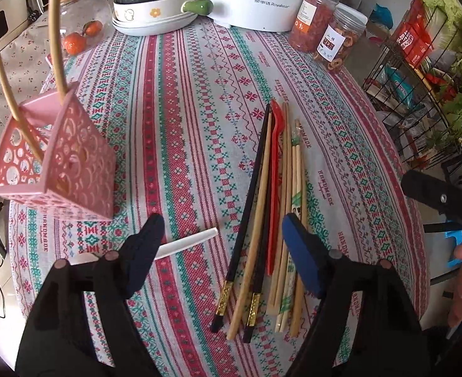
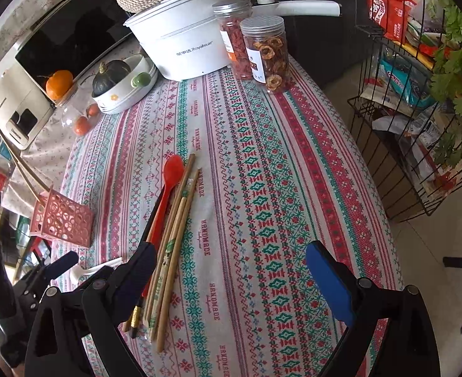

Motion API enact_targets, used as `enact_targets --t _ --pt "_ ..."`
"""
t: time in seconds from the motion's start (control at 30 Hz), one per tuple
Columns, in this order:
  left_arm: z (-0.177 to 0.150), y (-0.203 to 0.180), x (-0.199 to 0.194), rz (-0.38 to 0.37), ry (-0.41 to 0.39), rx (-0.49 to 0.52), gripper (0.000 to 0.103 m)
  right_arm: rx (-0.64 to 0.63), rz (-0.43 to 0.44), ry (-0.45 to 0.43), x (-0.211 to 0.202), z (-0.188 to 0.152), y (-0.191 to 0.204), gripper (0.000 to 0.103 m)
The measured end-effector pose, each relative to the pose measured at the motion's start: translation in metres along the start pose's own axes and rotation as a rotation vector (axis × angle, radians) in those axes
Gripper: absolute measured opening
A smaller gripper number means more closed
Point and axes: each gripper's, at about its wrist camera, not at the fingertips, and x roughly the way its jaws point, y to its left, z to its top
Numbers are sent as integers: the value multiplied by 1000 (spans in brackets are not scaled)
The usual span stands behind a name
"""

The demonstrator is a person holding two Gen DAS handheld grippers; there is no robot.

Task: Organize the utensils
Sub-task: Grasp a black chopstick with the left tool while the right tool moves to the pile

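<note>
A bundle of chopsticks (image 1: 264, 220) lies on the patterned tablecloth with a red spoon (image 1: 275, 169) among them; the bundle also shows in the right wrist view (image 2: 171, 238) with the red spoon (image 2: 168, 185). A white utensil (image 1: 187, 243) lies left of the bundle, partly behind my left finger. A pink perforated holder (image 1: 58, 160) stands at the left with two wooden chopsticks (image 1: 55, 34) in it, also seen in the right wrist view (image 2: 63, 218). My left gripper (image 1: 221, 248) is open just above the bundle's near end. My right gripper (image 2: 231, 276) is open and empty, right of the bundle.
A white electric pot (image 2: 184, 47), two snack jars (image 2: 262, 53), a bowl with a dark squash (image 1: 149, 3) and tangerines (image 1: 77, 39) stand at the table's far side. A black wire rack (image 2: 419, 110) with packets and greens stands to the right of the table.
</note>
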Motion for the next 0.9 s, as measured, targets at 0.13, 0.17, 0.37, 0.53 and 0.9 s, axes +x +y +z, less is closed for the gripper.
enact_targets --t 0.13,0.17,0.37,0.53,0.9 --pt "20 -7 23 -35 14 -17 34 19 24 19 1 5 -8 97" --pt "24 -8 29 -46 27 -22 25 25 30 20 1 6 -10 97" --pt "40 -20 51 -59 70 -15 13 61 59 24 -2 14 -21 97" --pt "46 -29 61 -24 85 30 13 90 86 22 -7 18 -32 97" --pt "48 -39 63 65 84 116 7 103 94 44 -3 20 -33 97"
